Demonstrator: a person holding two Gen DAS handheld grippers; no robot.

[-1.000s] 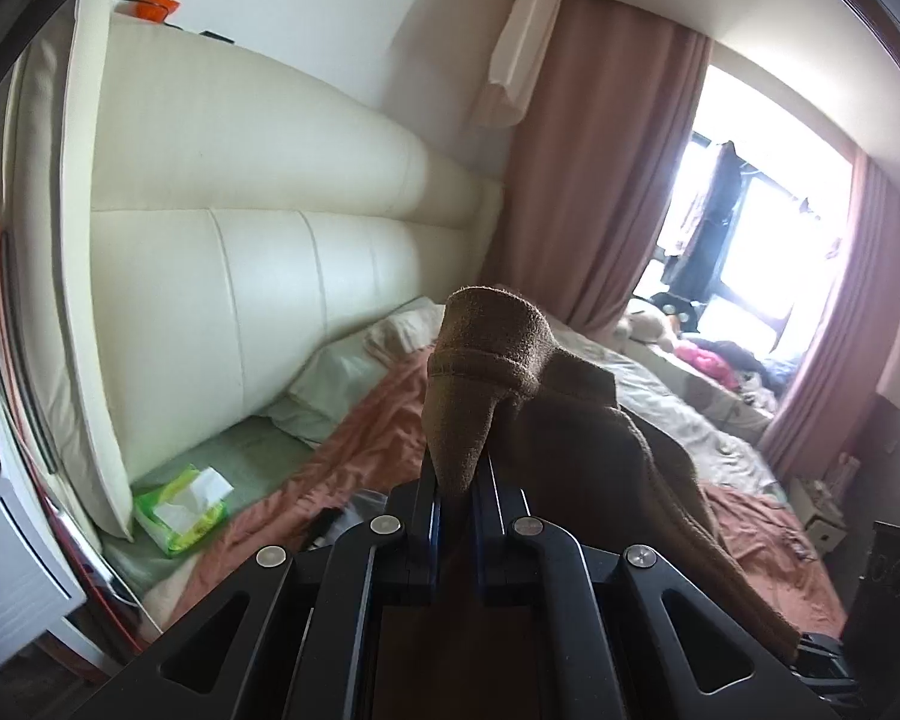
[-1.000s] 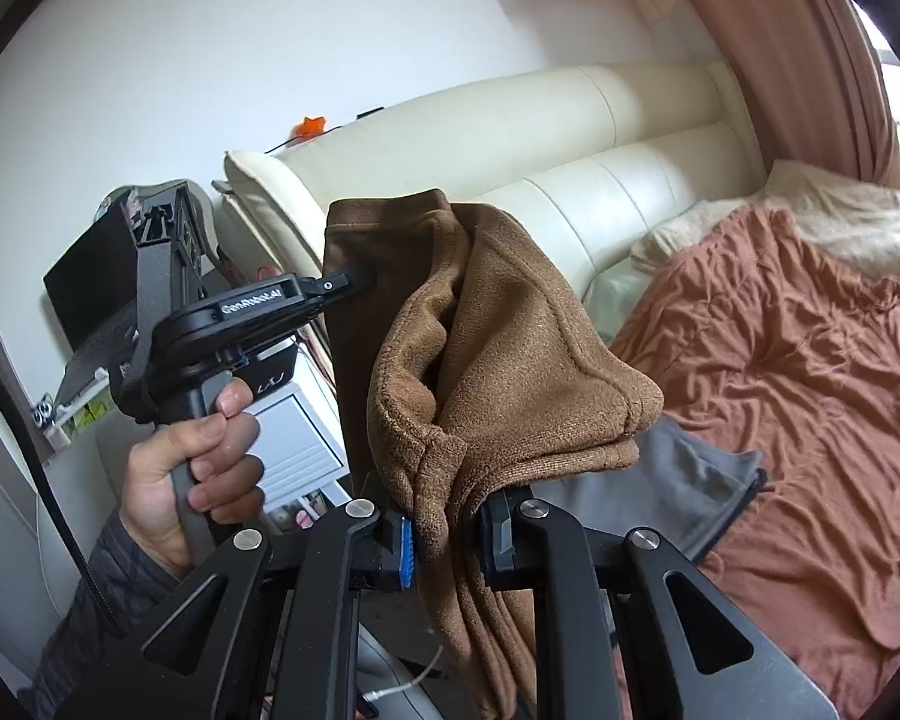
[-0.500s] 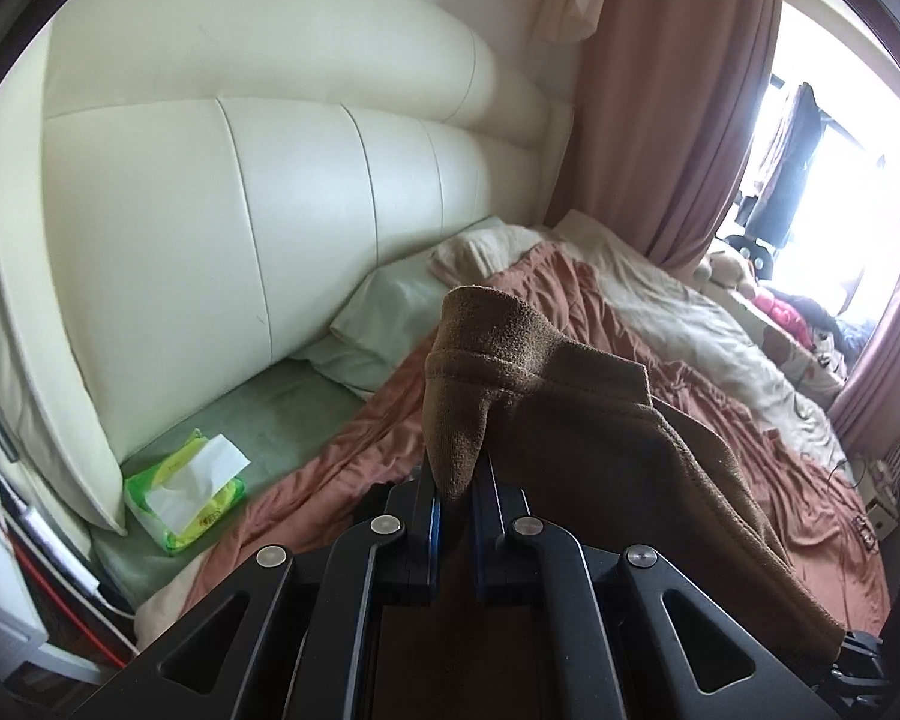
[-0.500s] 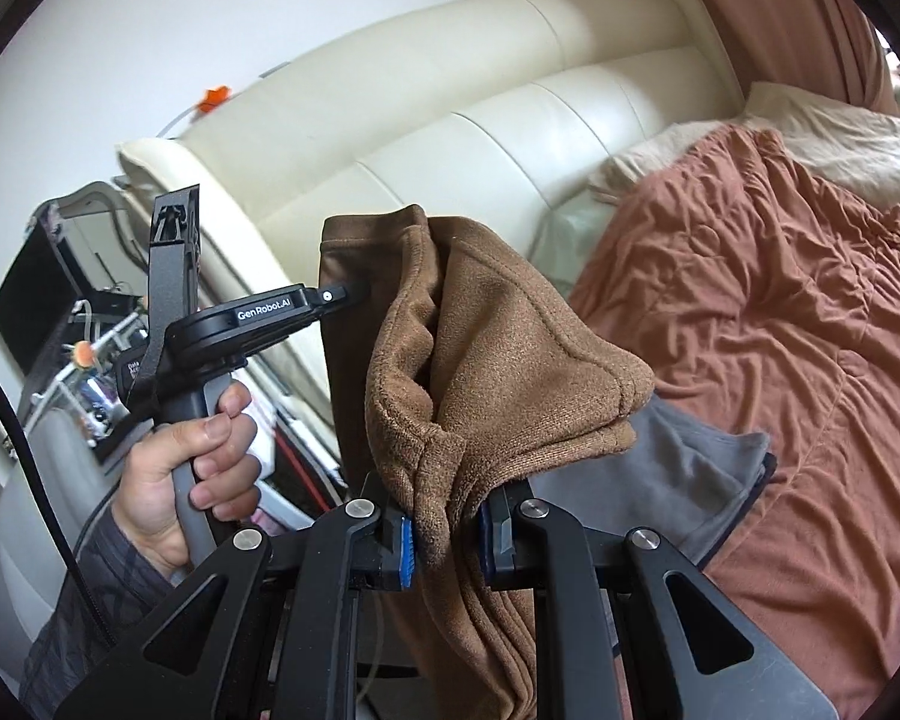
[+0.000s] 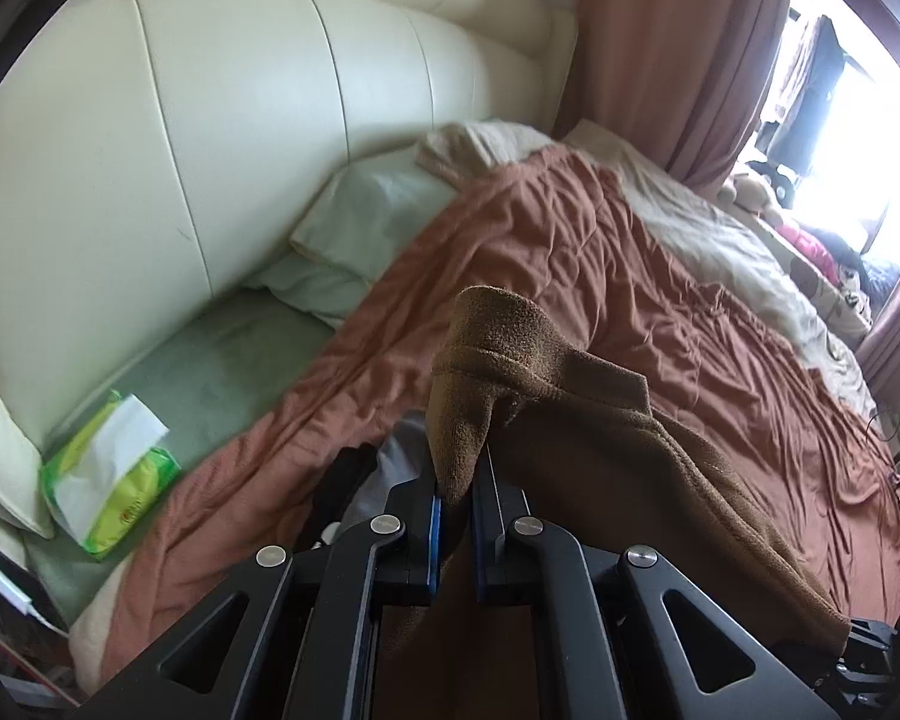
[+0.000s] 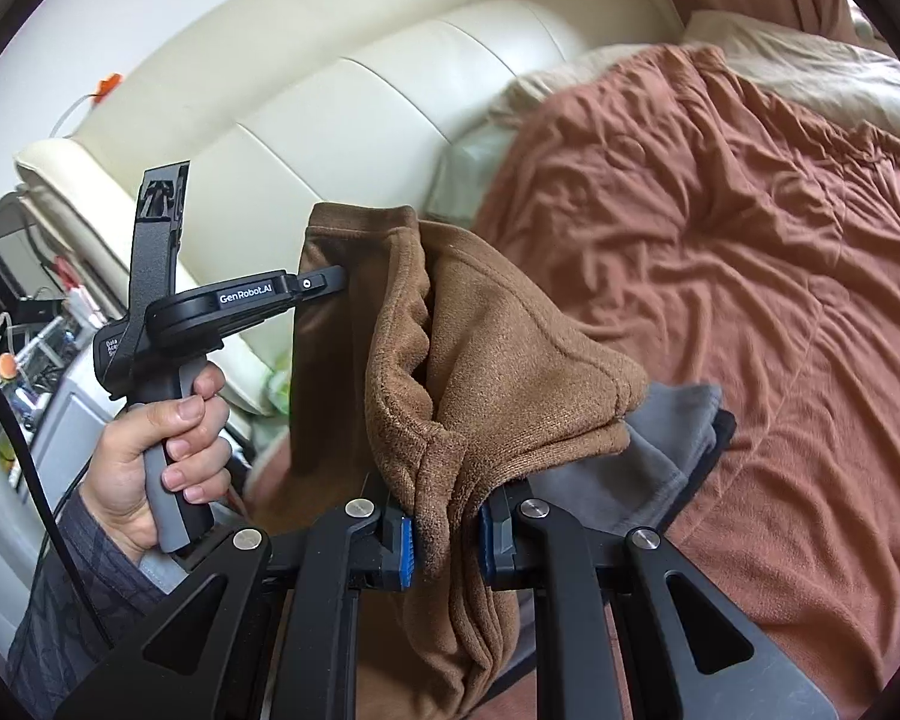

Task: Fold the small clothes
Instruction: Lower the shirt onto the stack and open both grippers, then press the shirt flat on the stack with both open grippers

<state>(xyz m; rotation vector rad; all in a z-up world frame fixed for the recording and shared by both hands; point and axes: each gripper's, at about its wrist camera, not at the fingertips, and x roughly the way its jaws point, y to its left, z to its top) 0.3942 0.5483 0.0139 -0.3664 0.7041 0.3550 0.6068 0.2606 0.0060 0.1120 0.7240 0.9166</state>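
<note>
Both tongs have dropped toward the bed (image 5: pixel 660 276), carrying the brown fleece garment (image 6: pixel 498 372) with them.
Left tongs (image 5: pixel 456 504) clamp one hemmed corner; right tongs (image 6: pixel 444 531) clamp a bunched hemmed edge. Garment hangs doubled between them, plush, above the rust coverlet (image 6: pixel 750 240) and a grey garment (image 6: pixel 666 438). Headboard (image 5: pixel 240 120) now fills more of each view; tissue pack (image 5: pixel 111 480) appears larger.

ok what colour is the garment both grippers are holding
Plain brown, a fleecy garment; it shows best in the right wrist view.
</note>
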